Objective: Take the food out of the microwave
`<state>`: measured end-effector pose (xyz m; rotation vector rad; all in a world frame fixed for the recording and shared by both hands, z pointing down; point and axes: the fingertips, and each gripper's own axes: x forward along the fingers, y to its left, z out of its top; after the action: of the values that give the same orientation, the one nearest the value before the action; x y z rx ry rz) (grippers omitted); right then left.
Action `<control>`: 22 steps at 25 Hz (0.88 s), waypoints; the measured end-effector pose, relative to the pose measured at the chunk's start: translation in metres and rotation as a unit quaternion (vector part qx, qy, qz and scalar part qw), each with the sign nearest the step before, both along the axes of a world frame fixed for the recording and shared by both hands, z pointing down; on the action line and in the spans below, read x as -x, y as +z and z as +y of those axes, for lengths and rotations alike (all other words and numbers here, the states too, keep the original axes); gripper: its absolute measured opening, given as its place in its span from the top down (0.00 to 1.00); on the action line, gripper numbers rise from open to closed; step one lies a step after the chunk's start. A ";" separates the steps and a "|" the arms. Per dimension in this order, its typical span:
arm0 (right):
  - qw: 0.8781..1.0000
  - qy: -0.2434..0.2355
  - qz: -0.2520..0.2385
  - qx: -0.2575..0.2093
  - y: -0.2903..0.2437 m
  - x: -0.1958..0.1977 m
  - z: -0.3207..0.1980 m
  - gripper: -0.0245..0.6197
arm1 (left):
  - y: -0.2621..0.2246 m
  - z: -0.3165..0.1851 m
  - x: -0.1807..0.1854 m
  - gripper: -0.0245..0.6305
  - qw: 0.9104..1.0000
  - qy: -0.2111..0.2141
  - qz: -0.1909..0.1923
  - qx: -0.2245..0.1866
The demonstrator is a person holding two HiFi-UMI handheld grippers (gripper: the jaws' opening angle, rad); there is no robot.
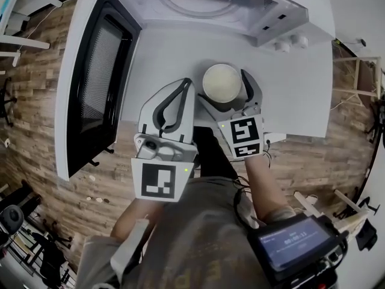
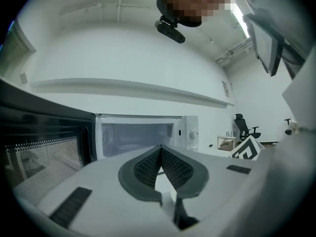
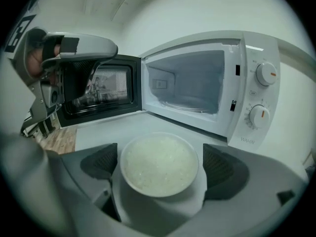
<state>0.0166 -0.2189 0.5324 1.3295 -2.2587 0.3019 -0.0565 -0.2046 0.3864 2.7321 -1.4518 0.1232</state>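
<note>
Door (image 1: 96, 83) hangs fully open at far left. Microwave (image 1: 210, 5) cavity (image 3: 190, 85) shows only the turntable, no dish inside.

Left claw (image 1: 187, 84) is clenched on nothing, tips meeting, and hovers over the bench (image 1: 289, 101) in front of the oven.

Bowl (image 1: 221, 83), filled with what looks like white rice, is out of the microwave, low over the bench just before the opening. Right claw (image 3: 158, 164) grasps it, one pad on each side of the wall. Cannot tell whether its base touches the bench.

Step in hand: removal done, set-down pending. Next move calls for a level lowering, then releasing the right claw without nudging the bowl. Door remains to be shut, probably with the left claw.
</note>
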 end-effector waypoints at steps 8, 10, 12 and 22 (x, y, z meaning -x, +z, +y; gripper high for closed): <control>0.995 0.050 -0.058 -0.059 -0.088 -0.013 0.024 0.13 | -0.049 0.022 0.009 0.95 0.999 0.001 -0.015 -0.042; 0.992 0.049 -0.071 -0.090 -0.125 -0.005 0.034 0.13 | -0.066 0.032 0.015 0.95 0.999 -0.001 -0.013 -0.050; 0.988 0.050 -0.085 -0.119 -0.157 0.002 0.044 0.21 | -0.079 0.040 0.020 0.95 0.999 -0.008 -0.008 -0.053; 0.963 0.058 -0.140 -0.225 -0.255 0.016 0.071 0.94 | -0.135 0.061 0.029 0.95 0.994 -0.045 0.012 -0.095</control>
<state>0.0001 -0.1477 0.2776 1.7468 -2.5935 0.0110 -0.0856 -0.1433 0.2517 2.7940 -1.6578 -0.0547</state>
